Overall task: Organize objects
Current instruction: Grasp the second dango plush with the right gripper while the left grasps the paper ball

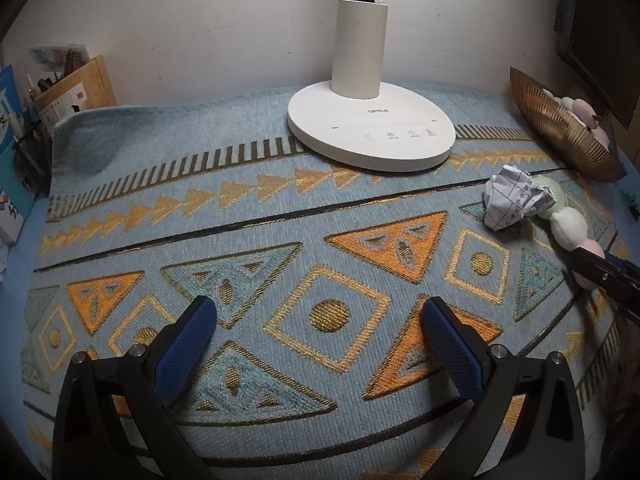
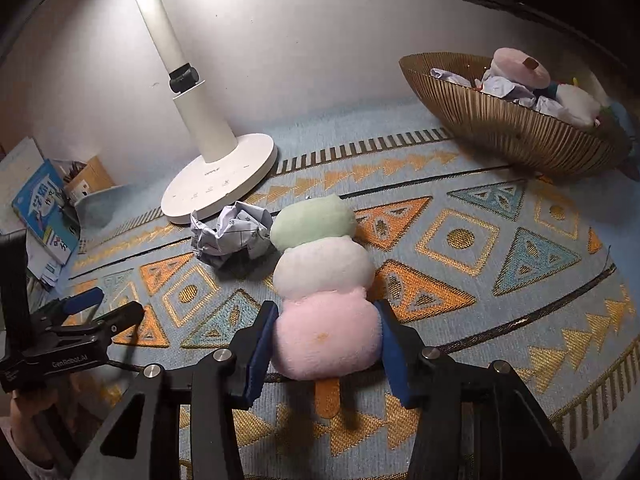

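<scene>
A plush skewer of three balls, green, white and pink (image 2: 324,268), lies on the patterned blue mat (image 2: 460,280). My right gripper (image 2: 328,312) is shut on its pink ball, one blue pad pressed against each side; an orange stick pokes out below. A crumpled paper ball (image 2: 232,236) rests just left of the green ball. In the left wrist view the plush (image 1: 568,228) and paper ball (image 1: 516,200) sit at the far right, with the right gripper (image 1: 600,272) on them. My left gripper (image 1: 320,308) hovers open over the mat, holding nothing.
A gold ribbed basket (image 2: 512,128) at the back right holds plush toys and crumpled paper. A white desk lamp (image 2: 220,184) stands at the back centre by the wall. Books and a pen holder (image 1: 28,152) crowd the left edge.
</scene>
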